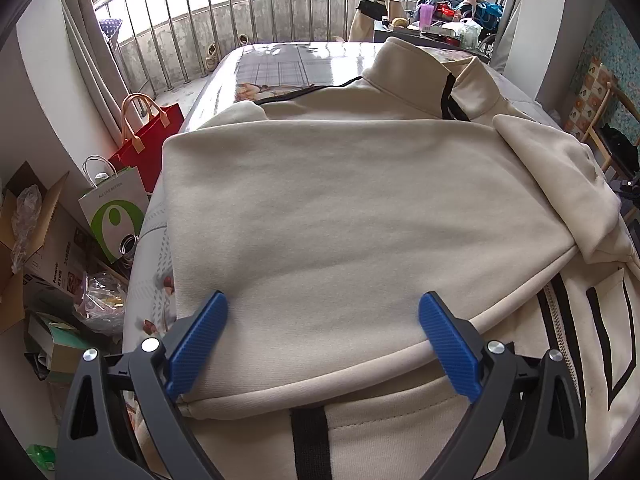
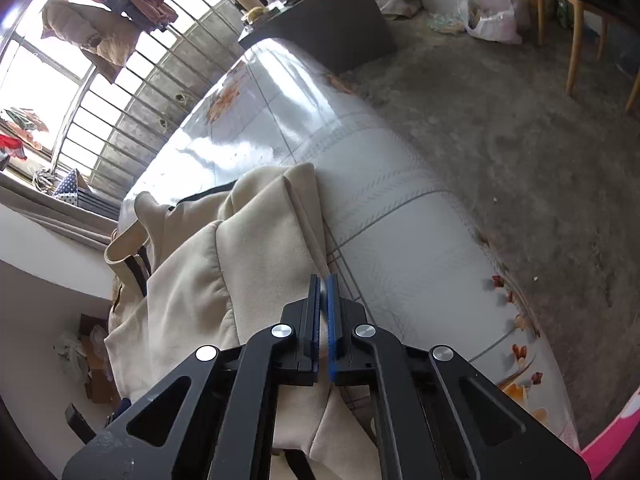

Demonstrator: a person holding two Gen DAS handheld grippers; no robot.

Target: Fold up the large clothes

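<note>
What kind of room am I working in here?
Likely a lived-in home room: a table beside a barred window, laundry hanging overhead, shopping bags and boxes on the floor.

I work at a table [image 1: 280,68] covered in a glossy floral plastic cloth, daylight glaring off it. Beyond it a curved metal railing [image 1: 224,28] fronts bright windows, with clothes [image 2: 104,36] hung up to dry. To my left, against the white wall, sit a red tote bag [image 1: 148,140], a white paper bag [image 1: 116,216] and cardboard boxes [image 1: 36,240]. The floor [image 2: 520,140] is bare grey concrete; a wooden chair [image 2: 576,28] and a cluttered dark side table [image 2: 320,28] stand nearby.
</note>
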